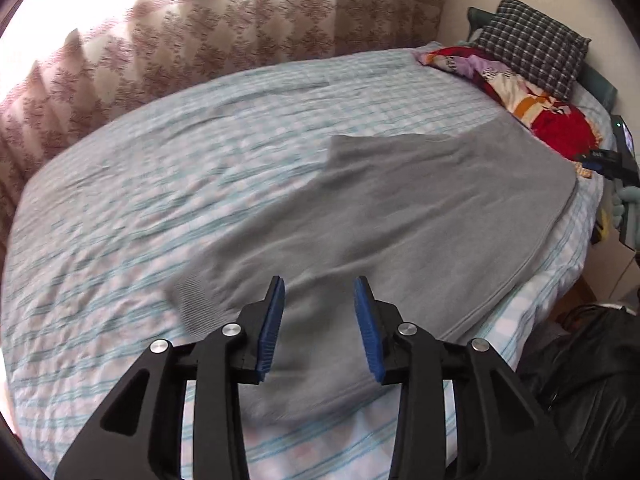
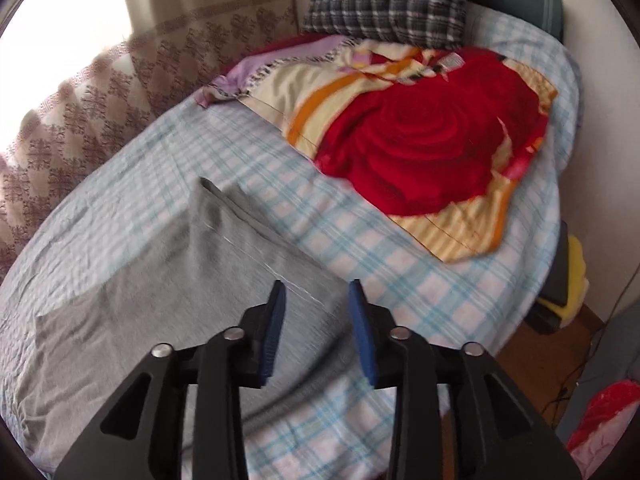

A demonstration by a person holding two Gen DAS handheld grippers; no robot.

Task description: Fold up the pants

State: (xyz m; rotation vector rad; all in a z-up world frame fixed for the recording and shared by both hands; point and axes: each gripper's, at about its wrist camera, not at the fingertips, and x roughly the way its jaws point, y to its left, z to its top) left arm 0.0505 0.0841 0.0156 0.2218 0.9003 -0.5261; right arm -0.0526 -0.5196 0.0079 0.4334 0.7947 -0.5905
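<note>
Grey pants (image 1: 420, 216) lie flat on the blue checked bed sheet (image 1: 160, 184), legs together, near the bed's right edge. My left gripper (image 1: 319, 286) is open and empty, hovering over the leg end by the ribbed cuff (image 1: 192, 300). In the right wrist view the pants (image 2: 172, 300) spread to the lower left, with the waist edge (image 2: 256, 240) running diagonally. My right gripper (image 2: 316, 288) is open and empty, just above that waist edge. The right gripper also shows at the far right of the left wrist view (image 1: 608, 160).
A red rose-print blanket (image 2: 420, 152) and a checked pillow (image 2: 388, 0) lie at the head of the bed. A patterned curtain (image 1: 200, 40) hangs along the far side. A black bag (image 1: 588, 380) sits on the floor beside the bed.
</note>
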